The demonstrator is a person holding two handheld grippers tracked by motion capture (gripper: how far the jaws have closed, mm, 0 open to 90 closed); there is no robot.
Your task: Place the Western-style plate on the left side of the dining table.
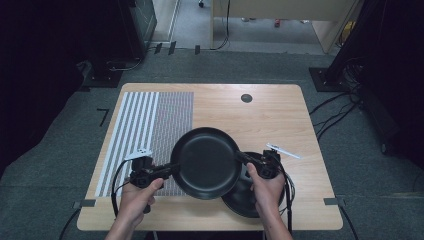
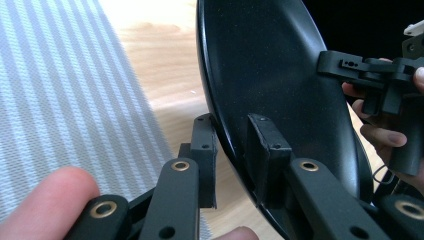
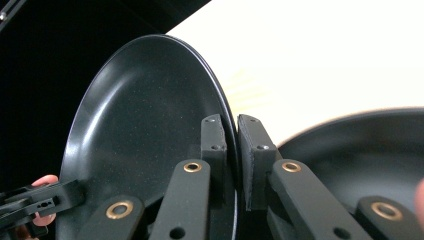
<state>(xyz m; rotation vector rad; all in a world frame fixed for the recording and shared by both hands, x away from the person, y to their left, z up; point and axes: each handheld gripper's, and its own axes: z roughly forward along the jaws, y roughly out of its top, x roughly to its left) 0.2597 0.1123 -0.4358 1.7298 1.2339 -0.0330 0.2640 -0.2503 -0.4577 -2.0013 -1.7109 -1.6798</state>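
Plate [image 1: 206,162], black and round, is up off the wooden table [image 1: 270,117]. Left gripper [image 1: 167,170] pinches its rim at nine o'clock, right gripper [image 1: 244,158] clamps at three o'clock, both jaws tight on the edge. Second black plate [image 1: 246,200] lies at five o'clock, beneath.

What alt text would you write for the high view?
A person's two hands each hold a tool, the left tool and right tool clamping opposite rims of a black plate above a wooden table, beside a striped mat.
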